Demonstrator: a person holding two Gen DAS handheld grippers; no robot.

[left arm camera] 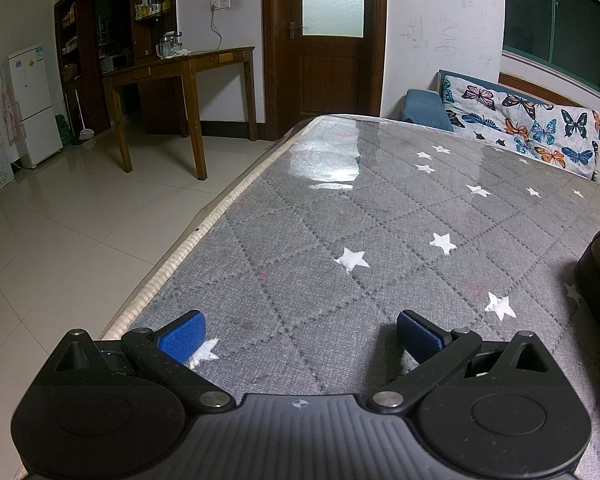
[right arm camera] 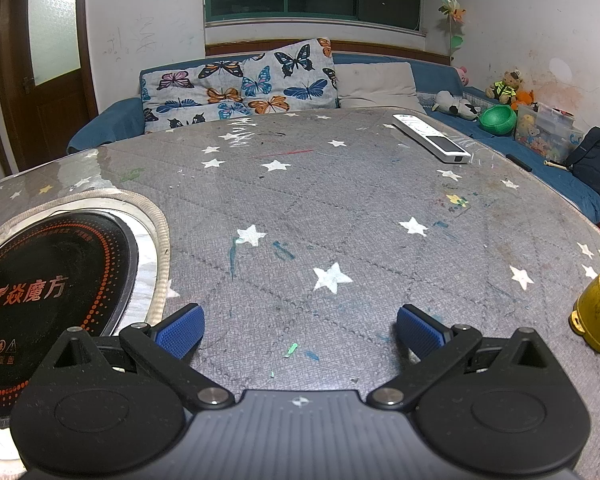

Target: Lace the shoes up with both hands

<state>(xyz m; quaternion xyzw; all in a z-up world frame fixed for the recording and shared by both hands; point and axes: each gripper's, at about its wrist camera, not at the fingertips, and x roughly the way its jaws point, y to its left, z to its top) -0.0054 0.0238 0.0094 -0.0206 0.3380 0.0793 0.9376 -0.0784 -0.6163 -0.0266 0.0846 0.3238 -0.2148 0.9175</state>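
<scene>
Left gripper (left arm camera: 300, 338): jaws spread wide, nothing between the blue ribbed pads (left arm camera: 182, 338). Both fingers angle outward from the black body, tips low and level. Right gripper (right arm camera: 300, 334): the same pose, jaws fully apart and empty, blue pads (right arm camera: 418, 332) facing inward. No hand or sleeve shows in either view.

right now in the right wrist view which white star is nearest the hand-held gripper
The big white star just ahead of the right hand-held gripper, slightly right of centre; the other stars lie farther up the table.
</scene>
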